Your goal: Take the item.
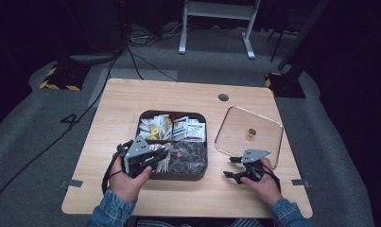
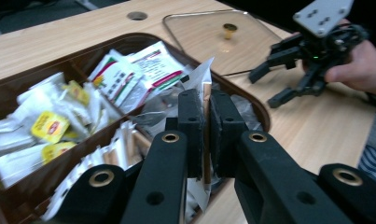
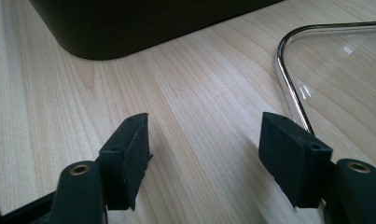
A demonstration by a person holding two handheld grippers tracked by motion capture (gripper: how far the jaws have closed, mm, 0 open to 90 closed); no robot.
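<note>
L tongs: my left gripper [image 2: 207, 135] sits over the near-left part of the box, jaws pressed together on a thin packet [image 2: 200, 79] w/ a pale top and a brownish edge running down betw the pads.
Packet: upright in the pinch, top sticking out above the jaw tips, over the box's near compartments; can't tell if its bottom end touches the stuff below.
R tongs: my right gripper [image 3: 204, 154] has jaws spread, nothing betw them, just bare wood; held low over the table near the right front edge.
R hand: my hand [image 1: 263, 182] wraps the gripper body, just beside the lid's near edge.
Box: dark brown tray [image 1: 196, 177] w/ compartments, mid table; far-left section has white sachets w/ yellow tags [image 2: 49, 125], far-right has white/red-green sachets [image 2: 143, 70], near-left holds pale stick packs [image 2: 101, 156].
Lid: clear lid [image 1: 235, 137] w/ metal rim and gold knob [image 1: 251, 134], flat on the table right of the box, apart from it.
Table: light wood top [image 1: 126, 99], round cable hole [image 1: 223, 97] near the far edge.
</note>
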